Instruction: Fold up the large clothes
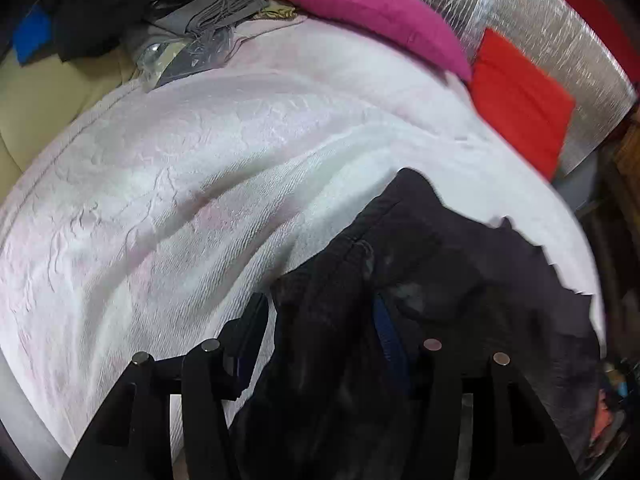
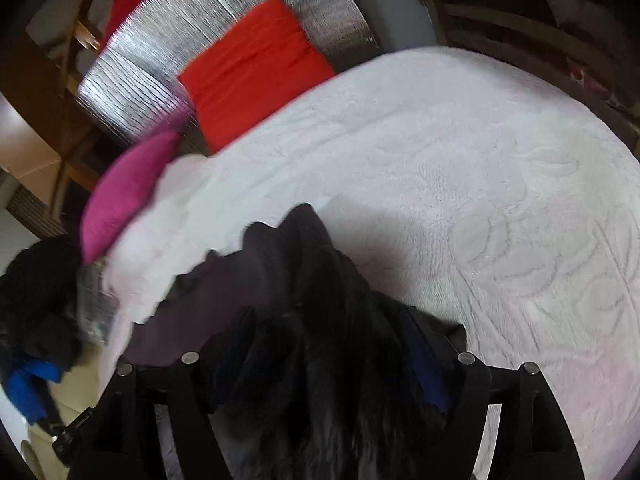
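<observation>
1. The left gripper [image 1: 320, 320] is pinching a bunched fold of a dark garment [image 1: 460, 264]; its fingers [image 1: 248, 332] are standing narrow, with the cloth filling the gap between them.
2. The right gripper [image 2: 332, 340] is doing the same: its fingers [image 2: 428, 364] are closing on a gathered ridge of the same dark garment [image 2: 256, 272], and a blue pad is showing on the inner face of one finger.
3. Taking the white bedspread [image 1: 168, 184] as the landmark, the garment is hanging from both grippers over its near part, and its free edge is drooping toward the bedspread [image 2: 480, 184]. I cannot tell if that edge is touching it.
4. By my judgement the folding is only beginning: the garment is crumpled and bunched, with no flat panel or crease showing. Spreading it out on the bedspread and making every fold is seemingly all left to do.
5. Beyond the bedspread's far edge a magenta pillow [image 1: 368, 12] and a red cushion [image 1: 520, 100] are lying against a silver foil panel [image 1: 540, 28].
6. Beside the bedspread's far left corner, gray folded cloth [image 1: 216, 12] is sitting on clear plastic wrapping [image 1: 180, 56]. No basket or bin is showing in either view, so there are no contents to report.
</observation>
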A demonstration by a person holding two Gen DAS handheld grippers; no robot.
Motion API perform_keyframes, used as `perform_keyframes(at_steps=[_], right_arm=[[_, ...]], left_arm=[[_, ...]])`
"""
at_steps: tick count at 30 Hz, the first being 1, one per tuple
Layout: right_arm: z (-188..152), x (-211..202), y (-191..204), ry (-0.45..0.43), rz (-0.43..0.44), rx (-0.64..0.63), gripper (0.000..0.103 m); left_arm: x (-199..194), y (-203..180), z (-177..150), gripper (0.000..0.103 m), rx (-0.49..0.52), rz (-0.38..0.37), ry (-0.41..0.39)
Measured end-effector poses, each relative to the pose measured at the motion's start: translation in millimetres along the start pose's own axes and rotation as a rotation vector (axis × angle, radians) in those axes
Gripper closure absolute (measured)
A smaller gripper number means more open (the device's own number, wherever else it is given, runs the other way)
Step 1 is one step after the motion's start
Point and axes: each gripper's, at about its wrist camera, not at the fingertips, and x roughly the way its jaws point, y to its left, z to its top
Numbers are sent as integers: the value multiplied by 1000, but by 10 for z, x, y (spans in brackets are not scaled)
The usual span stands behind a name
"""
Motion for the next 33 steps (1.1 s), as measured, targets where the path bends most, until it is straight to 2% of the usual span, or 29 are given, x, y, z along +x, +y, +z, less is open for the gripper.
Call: perform_keyframes(at_steps=[4,9,12,14,16,17,18,19,20,21,23,25,27,29,31,32,33], right_arm=[[-131,-304,22,8,9,-56,25],[-331,-496,-213,51,-34,-72,25],[-380,-497,-463,92,6,-13,25],[-404,-479,-553,101,38,4,25],[-435,-412,-546,134,63,-11,27],[-452,-377,-519,142,55,-27,28],[-473,-330,-474,152,35,-54,40],[-494,-283,-417,160,14,-87,51],[-517,-236,-345,169,-2,-126,58],[-528,-239,-275,152,-30,-155,65],[-543,-330,-162,98,-64,-210,70],[-526,-424,-97,48,-74,-231,73],[-498,-441,-168,34,-86,-204,74],[-500,-351,-273,69,-111,-169,74],[-507,-246,-383,134,-76,-116,73],[-494,-275,-400,128,-61,-99,73],[-478,-312,-401,123,-40,-93,73]], left_arm=[[-172,97,-66,41,12,-12,-25],[-216,307,-180,39,17,-22,14],[-162,415,-221,39,-9,-89,67],[-140,405,-238,39,0,-95,73],[-147,333,-266,48,36,-85,58],[-144,299,-275,62,52,-87,57],[-133,253,-289,72,70,-89,60],[-129,205,-305,75,89,-78,57],[-142,176,-310,83,99,-65,45],[-182,149,-309,87,105,-56,22],[-313,121,-282,89,109,-65,-37],[-354,130,-259,89,117,-66,-61],[-234,150,-277,89,122,-44,-7],[-106,152,-312,86,130,-29,43],[-141,116,-316,77,171,15,20],[-192,94,-320,70,191,39,-2],[-229,78,-324,55,202,68,-20]])
